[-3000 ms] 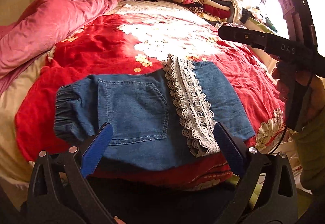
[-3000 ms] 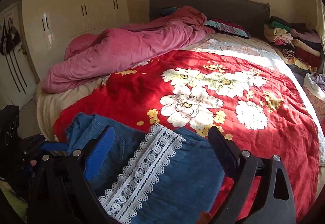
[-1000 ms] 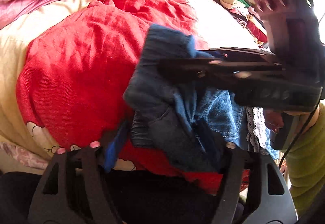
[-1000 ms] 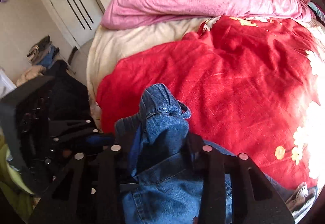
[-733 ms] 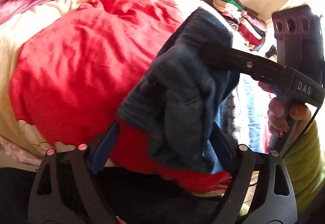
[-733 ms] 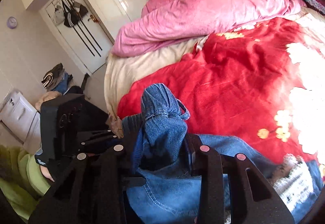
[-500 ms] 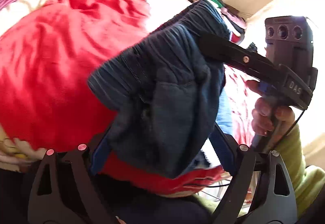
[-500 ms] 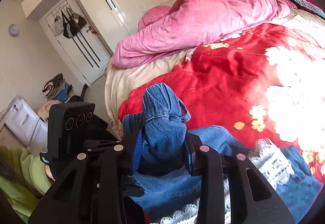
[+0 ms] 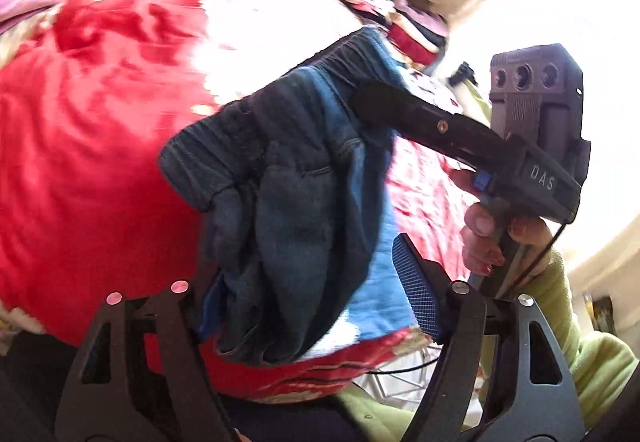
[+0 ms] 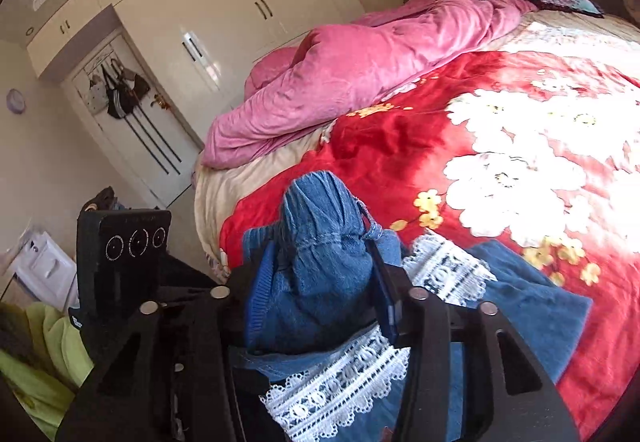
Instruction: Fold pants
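The blue denim pants with a white lace trim lie on the red flowered blanket. Their gathered waist end is lifted and bunched between the fingers of my right gripper. Those jaws are opening, but the pads still touch the cloth. In the left wrist view the same dark bundle hangs between the fingers of my left gripper, whose jaws are closing. Its right pad stands clear of the cloth. The right gripper's finger lies across the top of the bundle.
A pink duvet is heaped along the bed's far left side. Folded clothes are stacked near the headboard. A white wardrobe and a door with hanging bags stand beyond the bed. A hand in a green sleeve holds the right gripper.
The waist end has risen off the bed and travelled right, over the laid-out pants with the lace trim. The left gripper's right pad has come away from the cloth.
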The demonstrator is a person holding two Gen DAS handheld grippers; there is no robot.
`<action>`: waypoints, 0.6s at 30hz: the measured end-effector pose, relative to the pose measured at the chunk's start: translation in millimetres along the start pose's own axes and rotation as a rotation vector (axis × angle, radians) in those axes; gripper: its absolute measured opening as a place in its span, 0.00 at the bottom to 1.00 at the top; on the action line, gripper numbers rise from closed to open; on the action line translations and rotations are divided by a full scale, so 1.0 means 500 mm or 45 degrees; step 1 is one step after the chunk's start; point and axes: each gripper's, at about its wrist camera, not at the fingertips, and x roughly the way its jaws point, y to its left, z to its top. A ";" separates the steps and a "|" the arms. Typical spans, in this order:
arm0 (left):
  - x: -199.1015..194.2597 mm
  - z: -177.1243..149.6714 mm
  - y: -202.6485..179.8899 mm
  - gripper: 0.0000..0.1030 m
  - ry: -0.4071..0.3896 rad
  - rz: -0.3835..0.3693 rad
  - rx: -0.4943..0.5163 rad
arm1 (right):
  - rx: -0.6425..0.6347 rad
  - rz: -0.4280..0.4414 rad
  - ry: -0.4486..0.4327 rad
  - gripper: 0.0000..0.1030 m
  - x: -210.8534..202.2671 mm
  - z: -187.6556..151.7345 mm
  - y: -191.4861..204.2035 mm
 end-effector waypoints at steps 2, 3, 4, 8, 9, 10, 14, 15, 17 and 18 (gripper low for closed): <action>0.024 -0.009 -0.023 0.77 0.059 -0.056 0.053 | 0.051 -0.051 -0.074 0.68 -0.047 -0.018 -0.020; 0.036 -0.015 -0.032 0.78 0.089 -0.081 0.081 | 0.081 -0.072 -0.108 0.69 -0.072 -0.030 -0.033; 0.049 -0.021 -0.040 0.78 0.114 -0.086 0.115 | 0.111 -0.110 -0.126 0.70 -0.094 -0.045 -0.047; 0.090 -0.042 -0.066 0.78 0.187 -0.073 0.193 | 0.189 -0.246 -0.110 0.72 -0.136 -0.091 -0.078; 0.097 -0.045 -0.070 0.78 0.202 -0.078 0.200 | 0.191 -0.256 -0.100 0.72 -0.134 -0.097 -0.077; 0.104 -0.048 -0.074 0.78 0.215 -0.077 0.211 | 0.187 -0.256 -0.084 0.72 -0.130 -0.102 -0.074; 0.116 -0.054 -0.081 0.79 0.225 -0.021 0.241 | 0.138 -0.382 0.061 0.72 -0.072 -0.119 -0.069; 0.113 -0.062 -0.087 0.79 0.224 -0.019 0.238 | 0.111 -0.480 0.111 0.71 -0.055 -0.125 -0.074; 0.107 -0.071 -0.087 0.79 0.224 -0.024 0.237 | 0.040 -0.673 0.200 0.71 -0.030 -0.147 -0.094; 0.108 -0.072 -0.088 0.79 0.222 -0.028 0.237 | 0.047 -0.677 0.209 0.71 -0.026 -0.153 -0.105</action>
